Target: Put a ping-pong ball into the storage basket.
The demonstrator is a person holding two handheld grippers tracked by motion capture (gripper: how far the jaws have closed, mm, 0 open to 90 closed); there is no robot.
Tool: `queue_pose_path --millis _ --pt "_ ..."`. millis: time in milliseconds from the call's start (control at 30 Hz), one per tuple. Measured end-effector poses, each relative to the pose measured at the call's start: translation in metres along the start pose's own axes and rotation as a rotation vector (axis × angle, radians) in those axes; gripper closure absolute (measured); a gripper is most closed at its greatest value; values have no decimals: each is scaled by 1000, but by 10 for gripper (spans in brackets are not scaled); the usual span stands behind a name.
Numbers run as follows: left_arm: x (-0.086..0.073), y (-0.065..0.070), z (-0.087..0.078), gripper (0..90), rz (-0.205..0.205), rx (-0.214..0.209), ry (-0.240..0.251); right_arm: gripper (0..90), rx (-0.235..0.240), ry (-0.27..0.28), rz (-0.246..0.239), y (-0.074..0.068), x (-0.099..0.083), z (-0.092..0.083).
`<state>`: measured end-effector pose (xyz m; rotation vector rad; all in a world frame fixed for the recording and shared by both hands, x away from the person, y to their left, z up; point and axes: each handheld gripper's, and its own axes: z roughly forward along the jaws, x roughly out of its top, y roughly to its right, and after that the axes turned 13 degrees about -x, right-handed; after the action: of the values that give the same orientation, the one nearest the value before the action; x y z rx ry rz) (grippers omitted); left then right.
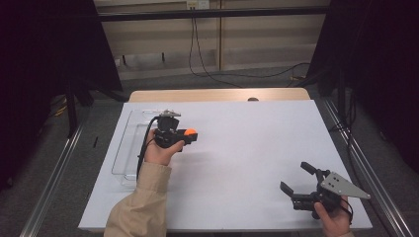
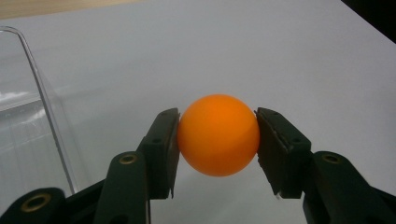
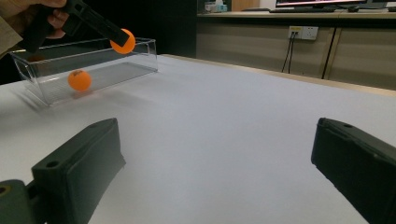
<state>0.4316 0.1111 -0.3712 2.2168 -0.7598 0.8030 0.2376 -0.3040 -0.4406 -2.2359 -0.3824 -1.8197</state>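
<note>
Left gripper view: orange ball [image 2: 218, 135] pinched between left gripper [image 2: 217, 140] jaws; right gripper [image 3: 219, 172] jaws spread.

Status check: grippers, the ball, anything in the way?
Left gripper shut on orange ball, held above the table beside the clear tray. Right gripper open, empty. Second ball already in tray. White tabletop bare between them.

A white sheet [image 1: 257, 163] covers a wooden table [image 1: 217, 95], whose bare edge shows at twelve o'clock. Beyond it, grey floor [image 1: 163, 79] meets pale panelled wall [image 1: 257, 42], where black cables [image 1: 197, 44] hang from a socket [image 1: 196, 4]. Dark curtains [image 1: 44, 59] close in at nine and three o'clock, with metal rails [image 1: 54, 173] running alongside the table.
</note>
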Motion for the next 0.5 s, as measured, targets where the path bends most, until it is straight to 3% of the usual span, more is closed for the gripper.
queue_pose_path --millis 500 --pt "1 -5 -10 510 -9 5 14 12 1 1 -1 0 0 0"
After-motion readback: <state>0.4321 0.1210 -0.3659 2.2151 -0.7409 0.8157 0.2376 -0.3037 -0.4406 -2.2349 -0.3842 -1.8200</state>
